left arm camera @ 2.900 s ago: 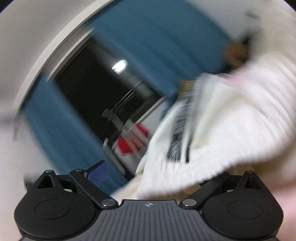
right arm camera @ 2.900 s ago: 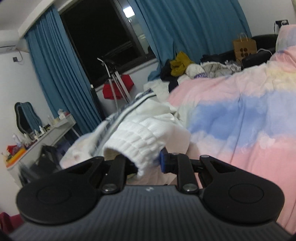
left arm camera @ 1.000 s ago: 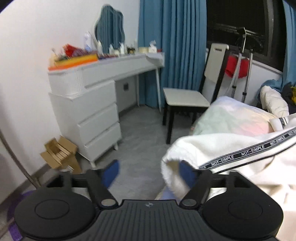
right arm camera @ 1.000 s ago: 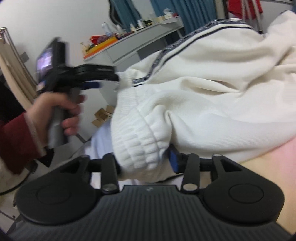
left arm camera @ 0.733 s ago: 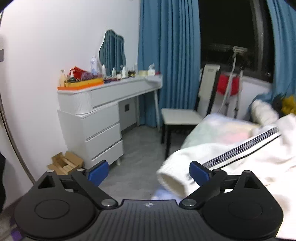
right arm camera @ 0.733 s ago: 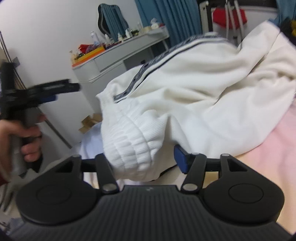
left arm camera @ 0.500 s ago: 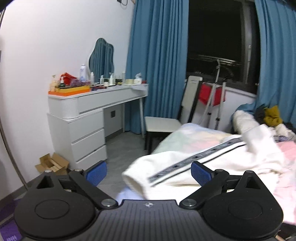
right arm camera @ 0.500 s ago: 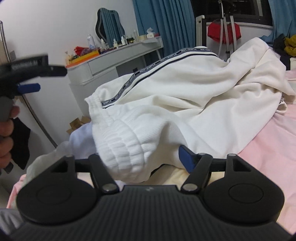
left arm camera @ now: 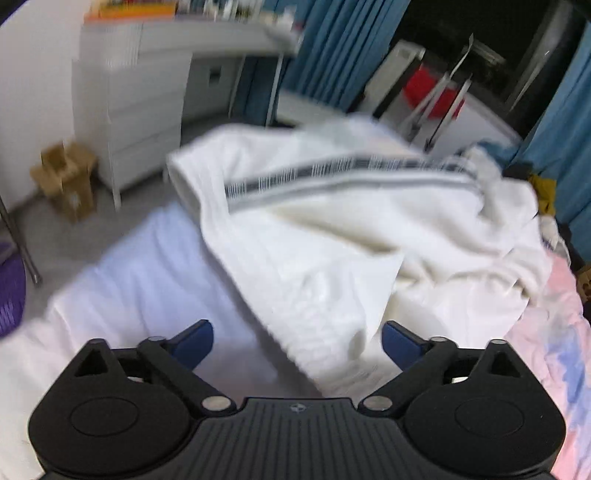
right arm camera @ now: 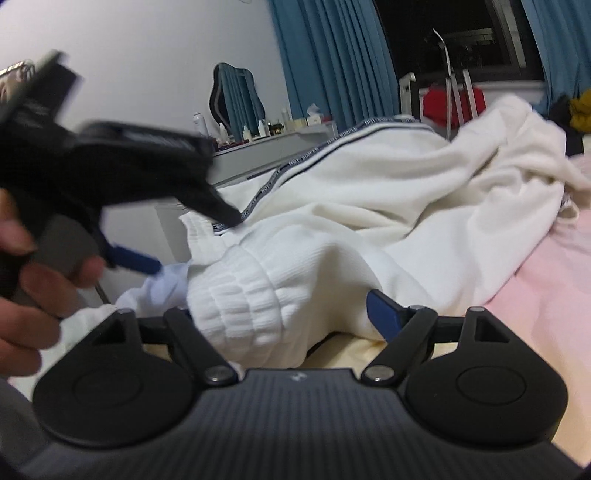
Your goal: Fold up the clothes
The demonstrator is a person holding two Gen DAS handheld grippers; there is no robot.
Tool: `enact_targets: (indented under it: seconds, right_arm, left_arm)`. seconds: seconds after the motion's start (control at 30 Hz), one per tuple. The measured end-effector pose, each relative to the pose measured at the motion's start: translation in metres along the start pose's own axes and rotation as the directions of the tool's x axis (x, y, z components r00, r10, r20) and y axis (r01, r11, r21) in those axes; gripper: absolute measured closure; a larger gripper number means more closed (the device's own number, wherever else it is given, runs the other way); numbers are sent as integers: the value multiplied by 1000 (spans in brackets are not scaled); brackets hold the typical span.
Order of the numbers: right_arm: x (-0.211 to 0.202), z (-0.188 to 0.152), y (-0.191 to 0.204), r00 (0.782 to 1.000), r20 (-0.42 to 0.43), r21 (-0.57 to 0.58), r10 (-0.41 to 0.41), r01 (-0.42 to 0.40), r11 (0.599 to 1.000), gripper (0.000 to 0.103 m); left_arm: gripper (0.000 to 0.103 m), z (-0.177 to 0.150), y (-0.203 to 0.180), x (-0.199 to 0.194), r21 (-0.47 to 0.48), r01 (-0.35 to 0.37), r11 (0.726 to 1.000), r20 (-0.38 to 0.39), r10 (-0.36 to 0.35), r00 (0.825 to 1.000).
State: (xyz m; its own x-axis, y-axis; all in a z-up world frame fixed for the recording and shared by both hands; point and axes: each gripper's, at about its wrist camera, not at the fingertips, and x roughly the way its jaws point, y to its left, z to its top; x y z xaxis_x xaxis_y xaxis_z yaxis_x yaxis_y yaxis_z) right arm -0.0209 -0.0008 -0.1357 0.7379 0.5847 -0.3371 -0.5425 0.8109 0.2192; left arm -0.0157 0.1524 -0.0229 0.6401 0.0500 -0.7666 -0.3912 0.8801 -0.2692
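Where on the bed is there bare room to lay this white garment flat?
Bare bedspread shows left of the white garment, between it and the bed's edge, and a pink stretch lies to its right. The far end by the window is crowded with heaped clothes.

Light: even indoor lighting, moderately bright; window (right arm camera: 450, 33) black at upper right.
Left wrist blur: strong motion smear across the white garment (left arm camera: 351, 229), its stripe broken into streaks; dresser (left arm camera: 140, 92) at upper left smeared.
Right wrist blur: left gripper (right arm camera: 184, 229) and hand (right arm camera: 33, 280) at left smeared; garment cuff sharp.
Distortion: fisheye bending and dark corners at frame edges.
Shadows: soft, under the garment folds.
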Motion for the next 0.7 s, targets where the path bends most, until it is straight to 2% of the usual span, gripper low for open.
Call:
enact_targets:
  seconds: [0.07,0.17,0.23,0.37,0.43,0.53,0.6,0.7]
  right_arm:
    - [-2,0,2,1000,25,-19,9,-9,1000,22]
    - [-4,3,6,997,47,-59,55,-52,997,22]
    - [-5,8,2,996,50,-52,73,-70,996,21]
    - [-7,16,-6,993,51,-28,103,-102,994,21]
    - [-9,21,-10,992,52,-16,119,-118,993,21]
    - [-10,28,-16,988,54,2,141,-142,990,21]
    - [-11,32,-20,986,56,15,156,-157,987,22]
    - [-23,45,-42,987,90,86,133,-141,986,22]
  left_arm:
    - [15,-1,-4,9,3,-6,1000,-54,6,999]
    - [30,1,-8,21,33,-4,999,-120,8,993]
    - [40,4,-13,25,65,3,998,-148,7,989]
    - [52,7,-20,19,109,1,994,-180,19,984]
    - [56,7,-22,10,123,12,992,-183,10,983]
    - [57,8,-27,-13,135,31,990,-154,-10,988]
    - [57,6,-37,-38,188,40,981,-110,-19,994]
    - [56,3,-46,-71,261,39,965,-40,-29,999]
